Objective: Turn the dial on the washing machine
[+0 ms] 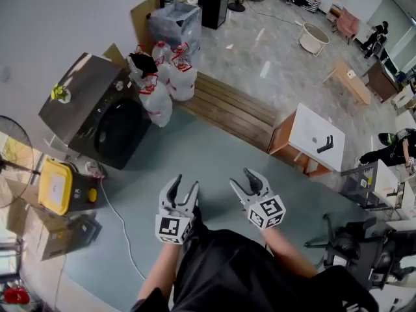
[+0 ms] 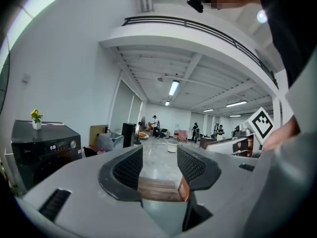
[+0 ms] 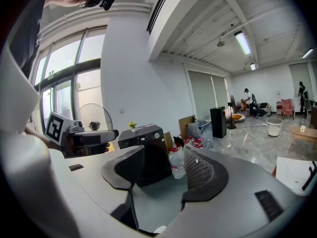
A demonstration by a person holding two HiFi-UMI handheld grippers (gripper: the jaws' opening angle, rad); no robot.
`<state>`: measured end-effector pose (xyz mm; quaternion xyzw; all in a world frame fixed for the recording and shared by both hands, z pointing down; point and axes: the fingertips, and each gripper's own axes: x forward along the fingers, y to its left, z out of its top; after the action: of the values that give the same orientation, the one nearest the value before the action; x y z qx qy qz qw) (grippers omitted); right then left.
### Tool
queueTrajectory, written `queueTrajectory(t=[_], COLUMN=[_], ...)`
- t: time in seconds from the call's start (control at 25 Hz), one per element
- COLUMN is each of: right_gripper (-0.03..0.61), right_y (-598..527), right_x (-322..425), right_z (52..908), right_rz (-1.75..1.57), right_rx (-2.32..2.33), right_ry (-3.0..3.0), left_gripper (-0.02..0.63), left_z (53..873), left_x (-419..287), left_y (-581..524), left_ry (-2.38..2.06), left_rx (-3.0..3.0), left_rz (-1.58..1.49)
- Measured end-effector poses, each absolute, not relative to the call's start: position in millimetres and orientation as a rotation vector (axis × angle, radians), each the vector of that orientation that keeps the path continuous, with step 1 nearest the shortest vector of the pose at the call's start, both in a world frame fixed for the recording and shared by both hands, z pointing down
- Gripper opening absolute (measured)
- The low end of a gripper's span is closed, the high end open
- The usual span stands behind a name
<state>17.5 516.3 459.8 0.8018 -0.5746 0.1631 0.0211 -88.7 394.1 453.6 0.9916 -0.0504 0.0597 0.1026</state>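
Dark front-loading washing machine (image 1: pixel 97 112) by the white wall
It stands upright on the floor, its round black door shut and facing into the room. A control strip runs along the top of the front, with a lit display at the left and a small round silvery dial (image 2: pixel 73 144) at its right end.

Black washing machine (image 1: pixel 97 112) — yellow flowers (image 1: pixel 60 93)

water jugs (image 1: pixel 170 77) beside wooden bench (image 1: pixel 231 111), white cabinet (image 1: pixel 309 132)
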Motion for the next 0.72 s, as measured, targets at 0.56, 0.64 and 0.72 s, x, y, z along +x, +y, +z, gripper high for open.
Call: queueTrajectory(t=[0.56, 0.64, 0.72], right_gripper=[0.216, 0.216, 0.216], right_y=[348.7, 338.1, 329.3], right_x=[87.1, 89.2, 85.9], right_z=[466.3, 466.6, 466.2], right_rz=[0.550, 0.560, 0.573], right_rx=[2.442, 2.441, 2.415], right_ry=[-1.762, -1.756, -1.766], left_gripper=[0.198, 0.198, 0.198], left_z=[463.0, 463.9, 462.1], left_x=[-21.4, -21.3, -24.3], left_y=[233.9, 221.0, 211.3], left_ry=[-0.122, -0.130, -0.154], left_rx=[2.888, 2.892, 2.888], left_rz=[0.165, 0.158, 0.150])
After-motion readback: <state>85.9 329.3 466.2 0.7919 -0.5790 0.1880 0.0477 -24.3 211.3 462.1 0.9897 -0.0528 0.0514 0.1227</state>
